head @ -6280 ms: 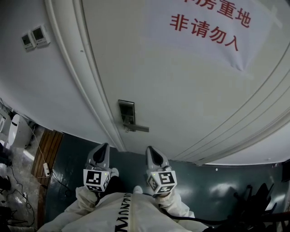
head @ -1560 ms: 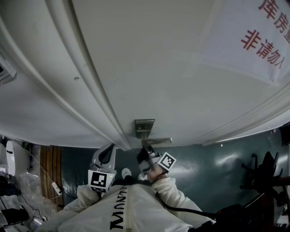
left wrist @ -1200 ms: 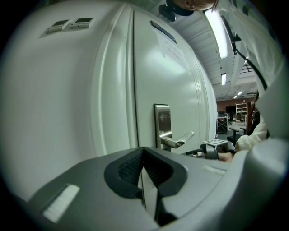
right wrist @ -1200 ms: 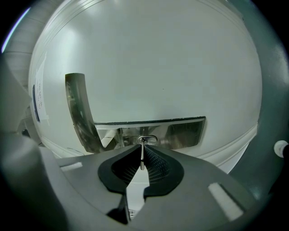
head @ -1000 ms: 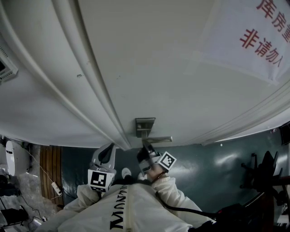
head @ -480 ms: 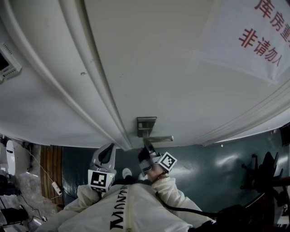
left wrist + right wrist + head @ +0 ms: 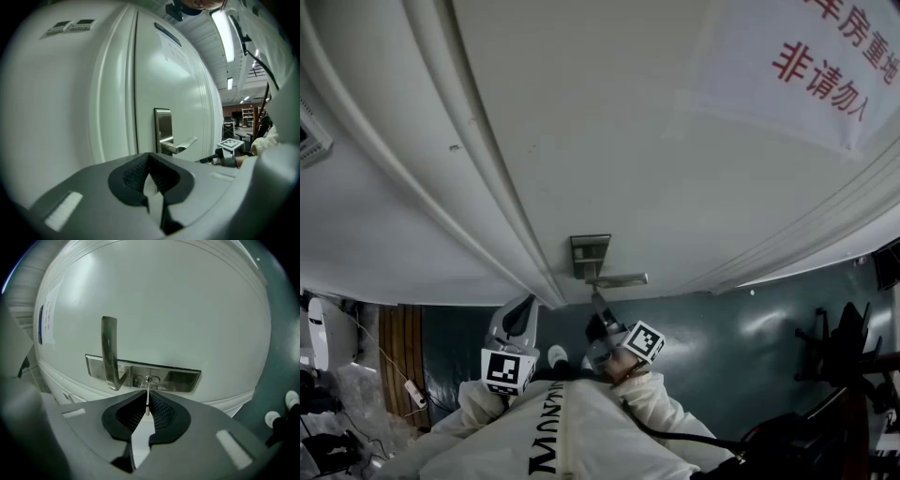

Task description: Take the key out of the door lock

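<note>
Though at keyhole (image 7: 149,379), key (image 7: 147,398) between pads (image 7: 162,410)

Red "非请勿入" on paper sign (image 7: 787,70) on door (image 7: 609,141), black "MONT" on white garment (image 7: 595,422)

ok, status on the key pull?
Right tongs shut on key. Key tip at the keyhole, can't tell if out. Left tongs shut, empty, off the door. Handle beside, not blocking.

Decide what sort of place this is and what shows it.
Probably a workplace hall: a white door with a lever handle, a red-lettered paper notice on it, strip lights overhead.
</note>
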A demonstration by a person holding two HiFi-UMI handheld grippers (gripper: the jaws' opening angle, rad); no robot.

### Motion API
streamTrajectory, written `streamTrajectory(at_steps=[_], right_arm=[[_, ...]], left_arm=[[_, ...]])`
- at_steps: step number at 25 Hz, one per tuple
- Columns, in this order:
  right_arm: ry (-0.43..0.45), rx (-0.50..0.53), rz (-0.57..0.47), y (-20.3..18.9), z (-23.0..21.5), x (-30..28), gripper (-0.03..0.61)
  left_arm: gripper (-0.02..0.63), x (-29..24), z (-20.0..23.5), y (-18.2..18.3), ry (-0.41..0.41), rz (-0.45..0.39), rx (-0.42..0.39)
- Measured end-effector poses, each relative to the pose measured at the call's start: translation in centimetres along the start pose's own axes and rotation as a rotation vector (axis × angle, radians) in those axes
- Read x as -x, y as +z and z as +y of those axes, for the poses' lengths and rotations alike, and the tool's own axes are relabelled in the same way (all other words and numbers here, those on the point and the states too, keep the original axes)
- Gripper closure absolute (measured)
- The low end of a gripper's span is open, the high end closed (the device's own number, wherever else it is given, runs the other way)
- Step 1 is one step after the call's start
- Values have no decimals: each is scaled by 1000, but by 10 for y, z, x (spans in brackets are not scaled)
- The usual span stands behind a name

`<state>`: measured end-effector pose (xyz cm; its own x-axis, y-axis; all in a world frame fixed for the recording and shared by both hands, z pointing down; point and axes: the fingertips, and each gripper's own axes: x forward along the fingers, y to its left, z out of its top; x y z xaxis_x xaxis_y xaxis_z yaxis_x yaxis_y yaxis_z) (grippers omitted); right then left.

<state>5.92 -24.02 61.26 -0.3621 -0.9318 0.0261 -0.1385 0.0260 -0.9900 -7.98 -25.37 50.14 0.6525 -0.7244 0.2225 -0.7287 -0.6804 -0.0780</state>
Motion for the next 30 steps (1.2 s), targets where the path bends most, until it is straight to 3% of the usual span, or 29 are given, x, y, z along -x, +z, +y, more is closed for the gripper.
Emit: streamTrajectory(at_steps=[4, 12, 18, 22, 30], right_arm=[[-69, 183, 64, -4, 9, 14, 555], [-276, 784, 283, -16, 36, 33, 555], [-318, 1101, 293, -15, 67, 37, 555], [-311, 1217, 256, -15, 83, 39, 554], [-282, 1216, 199, -7, 93, 49, 554]], left_arm=[[614, -2, -3, -1, -5, -2, 0], [614, -6, -6, 2, -10, -14, 6], [614, -9, -12, 3, -12, -20, 8], [614, -10, -16, 5, -13, -28, 10], [614, -1, -19, 7, 24, -27, -3]])
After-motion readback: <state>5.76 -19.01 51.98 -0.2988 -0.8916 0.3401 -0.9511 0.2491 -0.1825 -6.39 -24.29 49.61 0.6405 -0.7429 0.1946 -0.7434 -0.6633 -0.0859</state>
